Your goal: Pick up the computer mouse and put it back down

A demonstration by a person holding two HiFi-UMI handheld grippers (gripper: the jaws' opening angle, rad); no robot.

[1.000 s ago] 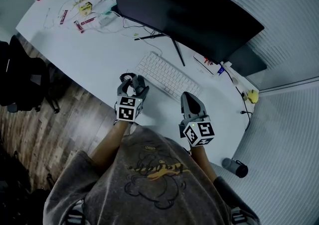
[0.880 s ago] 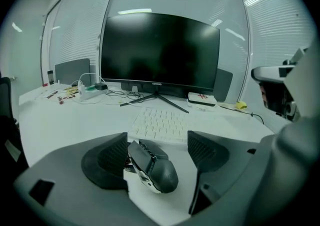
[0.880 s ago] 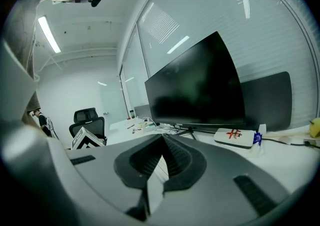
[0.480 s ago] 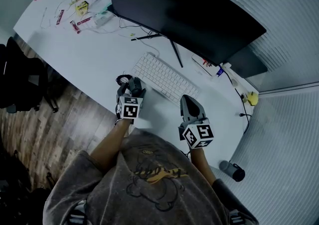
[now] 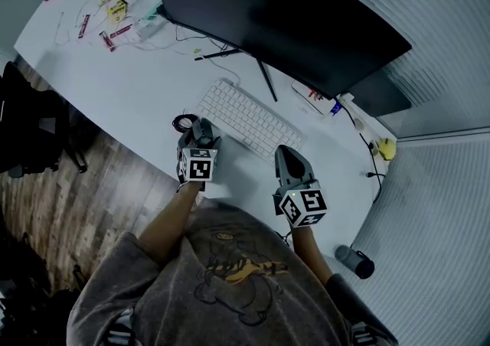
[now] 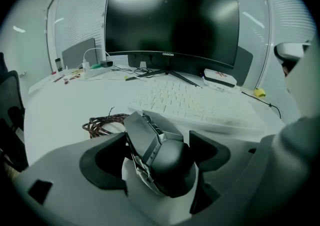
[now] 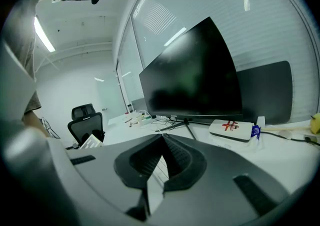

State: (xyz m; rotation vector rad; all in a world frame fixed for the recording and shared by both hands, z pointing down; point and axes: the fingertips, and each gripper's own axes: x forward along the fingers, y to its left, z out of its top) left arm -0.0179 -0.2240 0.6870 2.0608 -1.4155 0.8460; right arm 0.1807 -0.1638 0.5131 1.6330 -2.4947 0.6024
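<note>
Now, cable coil [image 6: 102, 122]: braided cord bunched on the tabletop [image 5: 138, 84], at the left of the left gripper view, just behind and left of the mouse.
Left tongs [image 5: 199, 135]: released. The jaws have just been opening and stand wide, one on each side of the mouse, with a sliver of space at each pad, so nothing is clamped.
Mouse [image 6: 162, 160]: dark and angular, low in the centre of the left gripper view between the spread jaws, just left of the keyboard's near corner. It appears to rest on the white tabletop, canted a little; whether it sits fully flat cannot be told.
Keyboard [image 5: 246, 119]: white, at the centre of the head view below the dark monitor [image 5: 283, 15], clear of both tongs.
Right tongs [image 7: 162, 142]: clenched on nothing, jaws meeting. It hovers right of centre in the head view, near the keyboard's right end, and takes no part.
Done: by the look of it, the mouse is back on the tabletop and let go, so the task seems almost complete.
Left: probably only drawing the left tongs back and clear without nudging the mouse.
</note>
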